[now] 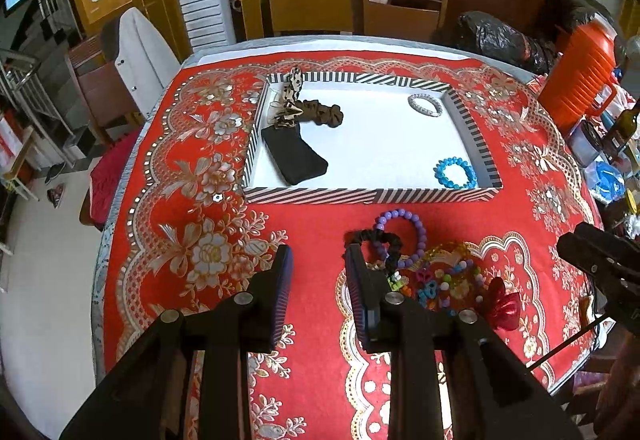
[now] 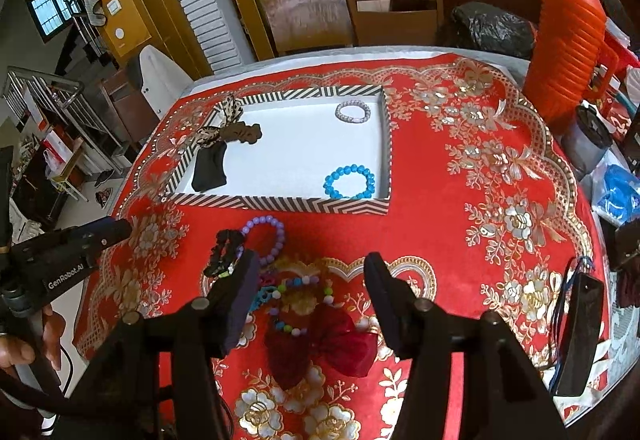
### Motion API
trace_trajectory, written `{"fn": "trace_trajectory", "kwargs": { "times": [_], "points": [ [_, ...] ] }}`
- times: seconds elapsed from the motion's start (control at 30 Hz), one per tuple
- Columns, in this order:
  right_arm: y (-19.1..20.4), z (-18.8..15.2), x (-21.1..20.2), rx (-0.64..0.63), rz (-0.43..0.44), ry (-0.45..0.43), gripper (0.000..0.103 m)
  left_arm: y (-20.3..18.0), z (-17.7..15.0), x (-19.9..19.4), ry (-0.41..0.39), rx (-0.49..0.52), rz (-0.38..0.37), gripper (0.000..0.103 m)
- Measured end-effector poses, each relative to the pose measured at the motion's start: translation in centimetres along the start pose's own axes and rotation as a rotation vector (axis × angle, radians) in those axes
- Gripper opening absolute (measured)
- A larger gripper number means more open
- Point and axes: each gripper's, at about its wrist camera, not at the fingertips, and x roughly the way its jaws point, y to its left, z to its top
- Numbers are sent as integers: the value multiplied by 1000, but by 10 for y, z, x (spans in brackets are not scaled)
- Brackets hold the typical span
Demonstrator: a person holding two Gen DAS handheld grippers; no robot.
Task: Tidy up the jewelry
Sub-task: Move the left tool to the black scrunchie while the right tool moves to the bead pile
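Left wrist view, item by item, all placed against the striped tray point(image 1: 368, 196):

- Striped tray: sitting mid-table on the red floral cloth point(image 1: 192, 200). Already lying inside: a blue bead bracelet point(image 1: 456, 174) in the near right corner, a silver bracelet point(image 1: 426, 105) in the far right corner, and a black pouch point(image 1: 296, 156), a brown scrunchie point(image 1: 320, 112) and a spotted fabric tie point(image 1: 294, 80) along the left wall.
- Unsorted heap, just in front of the tray's near wall: a purple bead bracelet point(image 1: 404, 232) overlapping a black scrunchie point(image 1: 380, 244), a multicoloured bead string point(image 2: 300, 304) and a dark red bow point(image 2: 320, 348) (nearest the cameras).
- Left gripper point(image 1: 318, 280): jaws standing apart and holding nothing, hovering in front of the tray, its right finger beside the black scrunchie.
- Right gripper point(image 2: 312, 292): jaws spread and empty, hanging over the bead string and the bow.

Step in hand, as judged: sorting is running partway, with several pieces boxed and the heap waiting. The next move is calling for one gripper to settle on a single piece (the heap is tangled, so neighbours may come along), pinch it, and carry it over the near wall.
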Motion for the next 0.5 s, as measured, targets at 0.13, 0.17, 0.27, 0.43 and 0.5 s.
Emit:
{"fn": "trace_trajectory", "kwargs": {
  "times": [0.13,0.17,0.27,0.43,0.5],
  "points": [
    [1,-4,-2,-1,-4,1,58,-2,-1,0,1,6,-3,14],
    [1,-5,-2,2,-4,2,58,-2,-2,0,2,7,-3,14],
    [0,-8,-3,8,-6,3,58,-4,-2,1,5,12,-4,14],
    [-2,-10,-3,11,-9,9,58,-6,-3,2,8,16,-6,14],
    [-3,-11,-3,14,-8,10,58,-6,-2,2,9,16,-6,14]
  ]
}}
